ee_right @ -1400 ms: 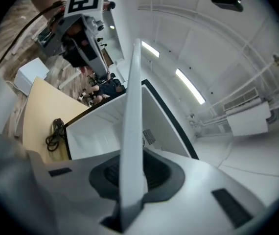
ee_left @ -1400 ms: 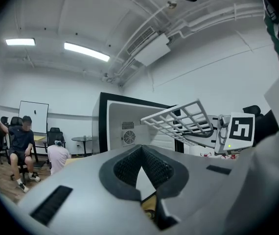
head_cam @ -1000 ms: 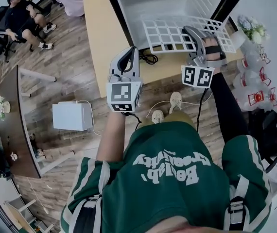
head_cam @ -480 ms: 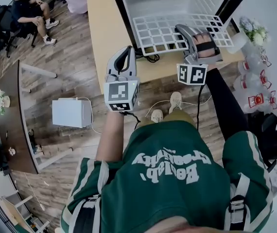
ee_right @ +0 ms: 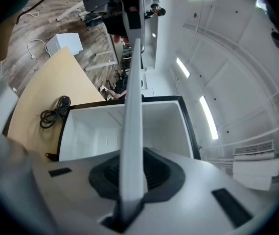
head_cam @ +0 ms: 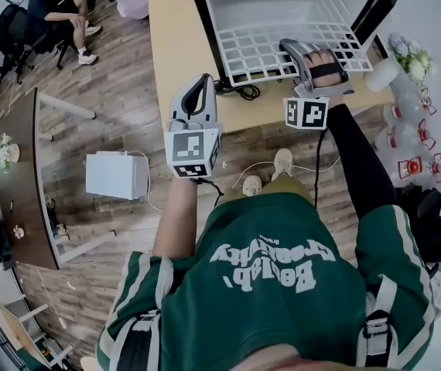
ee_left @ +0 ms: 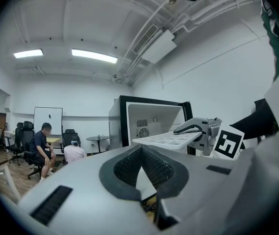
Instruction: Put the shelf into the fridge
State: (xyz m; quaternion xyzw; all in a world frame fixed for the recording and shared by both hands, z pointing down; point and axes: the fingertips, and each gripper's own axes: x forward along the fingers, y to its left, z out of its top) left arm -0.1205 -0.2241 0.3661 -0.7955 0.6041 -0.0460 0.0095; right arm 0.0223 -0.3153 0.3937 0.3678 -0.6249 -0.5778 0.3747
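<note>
The fridge (head_cam: 282, 2) stands open on the tan table, its white inside bare. A white wire shelf (head_cam: 259, 49) lies flat across the fridge's mouth, its far part over the opening. My right gripper (head_cam: 290, 46) is shut on the shelf's near right edge. In the right gripper view the shelf (ee_right: 132, 121) runs edge-on as a white strip between the jaws toward the fridge (ee_right: 85, 126). My left gripper (head_cam: 203, 79) hangs shut and empty in front of the table, left of the shelf. From the left gripper (ee_left: 142, 150) I see the shelf (ee_left: 166, 138) and the right gripper (ee_left: 198, 129).
A black cable (head_cam: 236, 93) lies coiled on the tan table (head_cam: 178, 45) beside the fridge. A white box (head_cam: 116, 175) sits on the wooden floor to the left. Bottles (head_cam: 406, 141) and flowers (head_cam: 412, 56) stand at the right. People sit at the far left (head_cam: 50, 10).
The right gripper and shelf have shifted a little left and toward the fridge, lining the shelf up with the opening. The left gripper has barely moved.
</note>
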